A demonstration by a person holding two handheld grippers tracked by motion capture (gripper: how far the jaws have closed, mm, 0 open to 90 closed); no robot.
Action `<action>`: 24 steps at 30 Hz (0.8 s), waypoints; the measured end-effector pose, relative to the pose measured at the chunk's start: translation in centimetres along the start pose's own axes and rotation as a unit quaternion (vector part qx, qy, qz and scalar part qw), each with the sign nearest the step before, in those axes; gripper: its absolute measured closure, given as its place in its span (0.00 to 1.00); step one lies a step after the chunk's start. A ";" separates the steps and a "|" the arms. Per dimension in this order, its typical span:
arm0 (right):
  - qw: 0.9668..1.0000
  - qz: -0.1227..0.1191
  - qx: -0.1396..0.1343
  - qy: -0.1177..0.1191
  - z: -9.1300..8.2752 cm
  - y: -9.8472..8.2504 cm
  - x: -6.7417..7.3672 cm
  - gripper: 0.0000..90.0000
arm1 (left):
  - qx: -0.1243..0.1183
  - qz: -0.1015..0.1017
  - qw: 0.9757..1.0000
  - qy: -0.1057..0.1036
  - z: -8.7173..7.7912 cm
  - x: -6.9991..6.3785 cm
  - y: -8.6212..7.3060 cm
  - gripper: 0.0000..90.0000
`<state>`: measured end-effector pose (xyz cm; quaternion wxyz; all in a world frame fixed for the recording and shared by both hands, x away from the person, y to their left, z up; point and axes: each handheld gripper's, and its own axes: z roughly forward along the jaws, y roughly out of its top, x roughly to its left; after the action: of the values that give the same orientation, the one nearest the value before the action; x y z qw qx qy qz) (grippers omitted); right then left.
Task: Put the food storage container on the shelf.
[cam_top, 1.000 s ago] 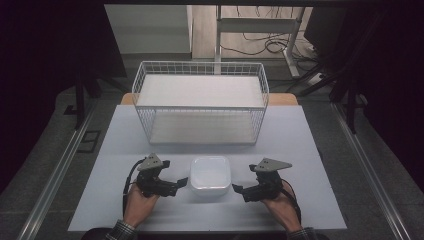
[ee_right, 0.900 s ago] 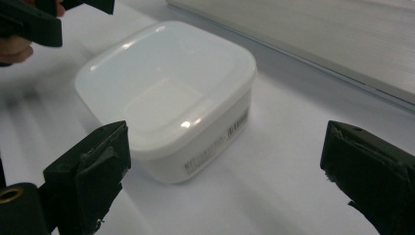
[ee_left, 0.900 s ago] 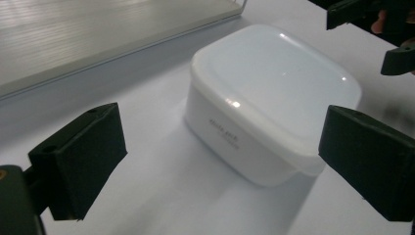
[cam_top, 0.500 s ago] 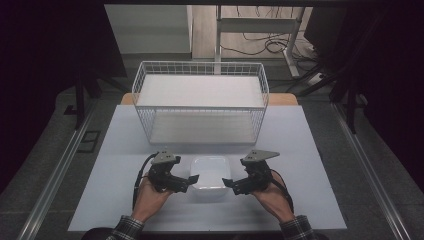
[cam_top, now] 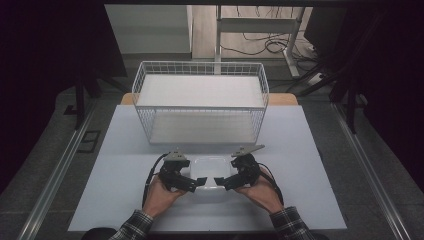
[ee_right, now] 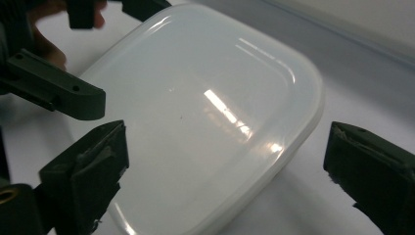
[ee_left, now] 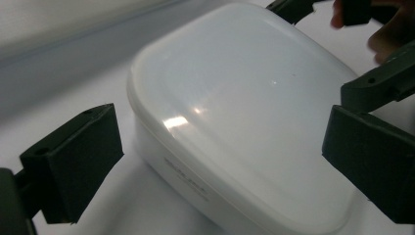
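Both hands close in on the white box (cam_top: 210,172): left gripper (cam_top: 196,184) at its 8 o'clock, right gripper (cam_top: 221,183) at 4 o'clock, fingers spread, the right ones just narrowing. Next, pinch the rim evenly.

— Which colour has the box (cam_top: 208,170) between the hands?
— It is white, a little milky, with bright shiny spots on the lid.
— And the left gripper (cam_top: 199,183) and the right gripper (cam_top: 220,182)?
— Both are black, with a grey plate on top.
— The table (cam_top: 125,150)?
— Pale, a light grey-blue, without any pattern.
— And the basket (cam_top: 200,102) behind?
— White wire, in a fine grid pattern.
— The sleeves (cam_top: 131,226) of the person?
— Checked, dark with light lines.
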<state>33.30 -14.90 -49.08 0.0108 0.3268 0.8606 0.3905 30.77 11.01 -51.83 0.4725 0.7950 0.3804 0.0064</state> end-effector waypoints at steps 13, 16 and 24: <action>1.000 0.022 -0.001 -0.014 -2.7 -1.3 1.3 0.51 | -0.010 -0.017 1.000 0.022 -3.1 -2.0 -1.3 0.51; 0.999 0.036 -0.006 -0.013 -3.5 -1.5 1.3 0.65 | -0.020 -0.024 0.999 0.023 -3.6 -2.1 -1.5 0.64; 0.996 0.033 -0.049 -0.065 -4.0 -1.8 1.7 0.85 | -0.040 -0.010 0.997 0.059 -3.8 -2.3 -1.7 0.88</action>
<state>29.87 -17.42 -47.09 0.0697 0.3787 0.8268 0.4101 26.69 12.86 -50.25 0.4806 0.7699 0.4150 0.0640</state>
